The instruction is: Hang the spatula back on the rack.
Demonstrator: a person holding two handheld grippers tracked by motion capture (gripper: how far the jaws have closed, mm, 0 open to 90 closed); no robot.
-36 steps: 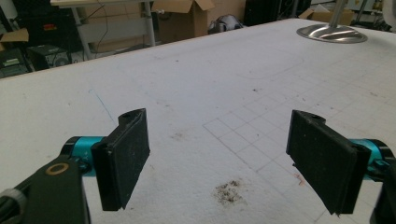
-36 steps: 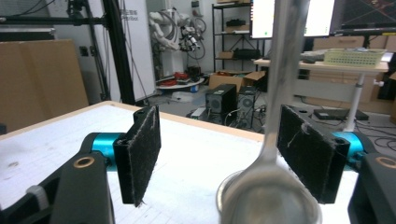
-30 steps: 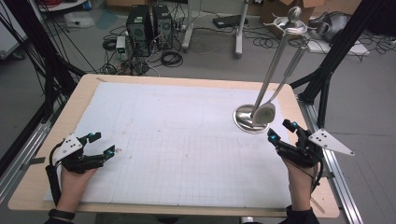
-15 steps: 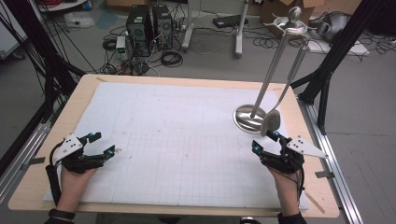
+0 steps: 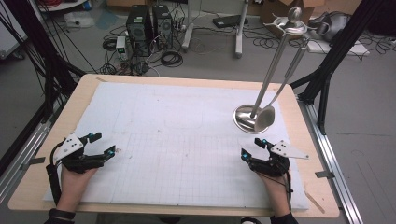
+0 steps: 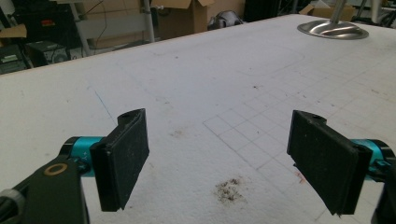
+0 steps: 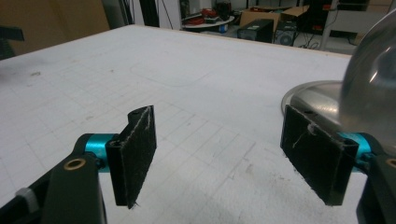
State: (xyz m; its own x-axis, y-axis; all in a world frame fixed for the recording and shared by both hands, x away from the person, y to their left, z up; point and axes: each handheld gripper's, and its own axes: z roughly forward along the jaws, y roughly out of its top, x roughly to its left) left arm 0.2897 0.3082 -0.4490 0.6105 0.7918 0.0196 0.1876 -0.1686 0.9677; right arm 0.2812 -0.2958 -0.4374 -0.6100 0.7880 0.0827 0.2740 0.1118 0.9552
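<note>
Both my hands rest low on the white gridded mat (image 5: 187, 154) covering the wooden table (image 5: 84, 84), at the bottom of the high view.

Left gripper (image 5: 103, 150), lower left of the frame: jaws spread wide, nothing between them; in the left gripper view its black pads (image 6: 123, 154) frame bare mat.

Right gripper (image 5: 252, 148), lower right of the frame: jaws likewise released and holding nothing; the right gripper view shows mat between the pads (image 7: 140, 149).

The shiny steel ladle (image 5: 265, 116) hangs from the tall steel utensil stand (image 5: 275, 60). Its bowl sits just above the stand's round steel base (image 5: 243, 116), right of centre in the frame. Its long handle runs up and to the right towards the hook at the upper right.

Key relation: the ladle bowl lies just up-frame of the right gripper, slightly to the right, near but not touching. In the right gripper view the bowl (image 7: 373, 79) looms at the right edge, just beyond the right pad. The left gripper is well apart, across the mat. My judgement: the right hand is the one to take it, and must swing right to bracket the handle.
</note>
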